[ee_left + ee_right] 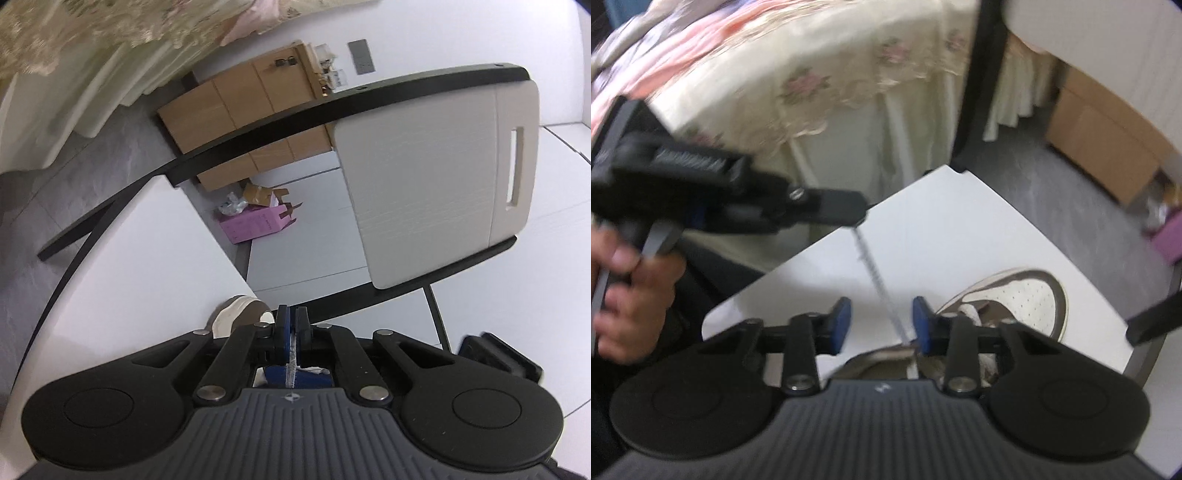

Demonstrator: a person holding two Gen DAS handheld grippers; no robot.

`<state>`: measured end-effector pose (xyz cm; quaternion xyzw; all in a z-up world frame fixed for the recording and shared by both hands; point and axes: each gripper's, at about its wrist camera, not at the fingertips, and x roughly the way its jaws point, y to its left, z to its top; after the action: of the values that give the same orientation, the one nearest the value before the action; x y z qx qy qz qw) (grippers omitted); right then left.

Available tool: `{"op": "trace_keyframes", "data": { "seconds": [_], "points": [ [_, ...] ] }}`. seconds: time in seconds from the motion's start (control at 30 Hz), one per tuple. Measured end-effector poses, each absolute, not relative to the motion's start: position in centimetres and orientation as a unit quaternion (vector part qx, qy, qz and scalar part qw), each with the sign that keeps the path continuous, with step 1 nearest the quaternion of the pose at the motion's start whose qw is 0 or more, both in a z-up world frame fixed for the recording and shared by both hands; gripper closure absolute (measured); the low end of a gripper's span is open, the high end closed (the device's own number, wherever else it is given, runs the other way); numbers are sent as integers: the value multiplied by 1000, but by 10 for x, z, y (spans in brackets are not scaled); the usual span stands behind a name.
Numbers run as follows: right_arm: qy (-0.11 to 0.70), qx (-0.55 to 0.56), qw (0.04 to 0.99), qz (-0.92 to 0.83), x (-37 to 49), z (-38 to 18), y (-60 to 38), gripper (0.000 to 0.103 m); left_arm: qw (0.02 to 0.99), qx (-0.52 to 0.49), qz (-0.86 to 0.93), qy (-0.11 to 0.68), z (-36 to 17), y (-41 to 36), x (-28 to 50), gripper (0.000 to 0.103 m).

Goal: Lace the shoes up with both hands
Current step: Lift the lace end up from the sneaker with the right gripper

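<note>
White table (960,229) with shoe (1027,295); left gripper (293,325) fingers pinching lace (879,284), right gripper (881,325) fingers apart.

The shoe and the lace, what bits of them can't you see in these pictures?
- Shoe, right wrist view: its back half and the eyelets hide behind the right claw.
- Shoe, left wrist view: only the toe peeks past the left claw.
- Lace, right wrist view: blurred, so whether it touches the open claw's pads is unclear.
- Lace, left wrist view: a short bit shows between the shut pads.
</note>
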<state>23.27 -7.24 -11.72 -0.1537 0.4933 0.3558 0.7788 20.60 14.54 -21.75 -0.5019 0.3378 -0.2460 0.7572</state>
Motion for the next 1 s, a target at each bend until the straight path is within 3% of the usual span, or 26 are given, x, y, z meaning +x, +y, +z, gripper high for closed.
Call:
{"op": "trace_keyframes", "data": {
  "seconds": [0.03,0.2,0.27,0.3,0.33,0.67,0.73,1.0],
  "points": [
    [498,-148,780,348,235,-120,-74,93,759,-498,-246,339,-217,145,206,100],
    [527,-69,793,297,249,-126,-90,100,792,-451,-235,339,-208,147,201,98],
    [543,-24,794,273,254,-126,-98,100,808,-417,-237,341,-203,142,198,86],
    [545,-10,795,267,255,-126,-100,100,816,-398,-240,344,-200,137,196,67],
    [547,3,795,261,255,-126,-103,100,821,-381,-250,343,-196,132,193,55],
    [542,103,804,220,263,-135,-118,100,845,-184,-337,374,-187,73,167,58],
    [533,105,810,221,260,-135,-117,100,844,-174,-333,381,-191,66,166,64],
    [458,37,846,272,230,-101,-95,101,850,-149,-339,375,-190,57,159,64]
  ]
}}
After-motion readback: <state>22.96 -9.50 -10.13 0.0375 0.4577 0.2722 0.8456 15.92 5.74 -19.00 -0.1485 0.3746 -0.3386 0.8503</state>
